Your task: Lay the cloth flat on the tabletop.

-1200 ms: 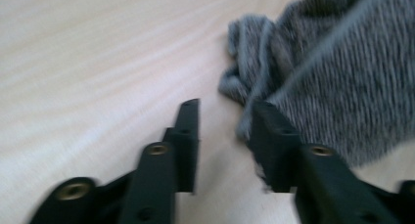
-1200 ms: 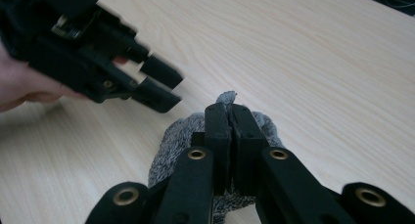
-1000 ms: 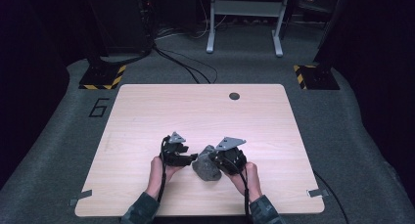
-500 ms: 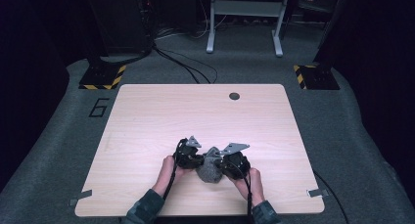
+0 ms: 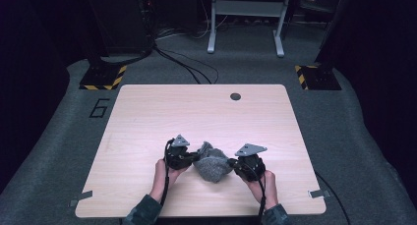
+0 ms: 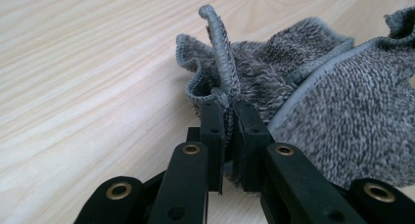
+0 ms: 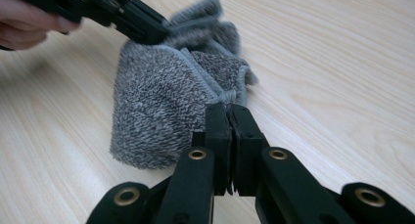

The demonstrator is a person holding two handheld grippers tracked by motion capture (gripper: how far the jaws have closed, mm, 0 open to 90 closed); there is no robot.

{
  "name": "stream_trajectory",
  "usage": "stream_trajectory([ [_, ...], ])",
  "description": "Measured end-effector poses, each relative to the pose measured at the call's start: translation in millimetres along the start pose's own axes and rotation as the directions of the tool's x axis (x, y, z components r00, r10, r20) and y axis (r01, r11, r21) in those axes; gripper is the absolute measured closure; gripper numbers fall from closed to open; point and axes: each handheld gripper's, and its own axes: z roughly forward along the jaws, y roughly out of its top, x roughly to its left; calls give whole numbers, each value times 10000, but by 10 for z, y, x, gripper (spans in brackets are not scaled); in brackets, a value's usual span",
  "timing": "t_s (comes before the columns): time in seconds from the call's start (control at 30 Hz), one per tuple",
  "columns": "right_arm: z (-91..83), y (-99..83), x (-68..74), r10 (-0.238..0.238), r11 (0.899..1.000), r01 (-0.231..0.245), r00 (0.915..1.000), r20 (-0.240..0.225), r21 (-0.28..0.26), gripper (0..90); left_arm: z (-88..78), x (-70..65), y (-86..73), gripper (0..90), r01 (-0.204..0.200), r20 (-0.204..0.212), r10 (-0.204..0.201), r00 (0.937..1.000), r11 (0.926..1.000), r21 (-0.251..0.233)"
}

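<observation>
A grey terry cloth [image 5: 212, 164] lies bunched on the wooden table [image 5: 147, 117] near its front edge, between my two grippers. My left gripper [image 5: 194, 157] is at the cloth's left side, and in the left gripper view it [image 6: 228, 104] is shut on a hemmed edge of the cloth [image 6: 313, 101]. My right gripper [image 5: 234, 166] is at the cloth's right side, and in the right gripper view it [image 7: 228, 109] is shut on another hemmed edge of the cloth [image 7: 161, 106]. The left gripper [image 7: 142, 26] shows at the top left of that view, with a hand behind it.
A small dark round grommet [image 5: 235, 96] sits in the table near its far edge. Around the table lies grey floor with cables [image 5: 182, 63], a metal stand [image 5: 246, 18] behind it and yellow-black striped bases [image 5: 103, 77] at the back corners.
Both grippers came together over the cloth half a second ago, then moved slightly apart. The cloth now sits bunched between them, held at both sides.
</observation>
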Motion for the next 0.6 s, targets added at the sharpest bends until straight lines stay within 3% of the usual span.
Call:
stream_trajectory([
  [0.17, -39, -120, -47, 85, 9996, -90, 9997, 211, 257, 879, -134, 57, -99, 834, 303, -34, -303, 9995, 9994, -161],
  [0.43, -24, -289, -68, 127, 9985, -137, 9997, 191, 534, 879, -154, 70, -249, 819, 733, 196, -733, 9971, 9973, 7],
  [0.5, -2, -316, -67, 91, 9977, -97, 9999, 94, 670, 876, -153, 58, -273, 782, 658, 207, -660, 9976, 9978, 101],
  [0.53, 20, -324, -59, 182, 9962, -179, 9998, -35, 849, 861, -144, 47, -280, 782, 615, 204, -619, 9979, 9979, 224],
  [0.6, 73, -317, -58, 399, 9919, -362, 9988, -282, 1214, 678, -137, 26, -285, 703, 592, 273, -603, 9978, 9975, 381],
])
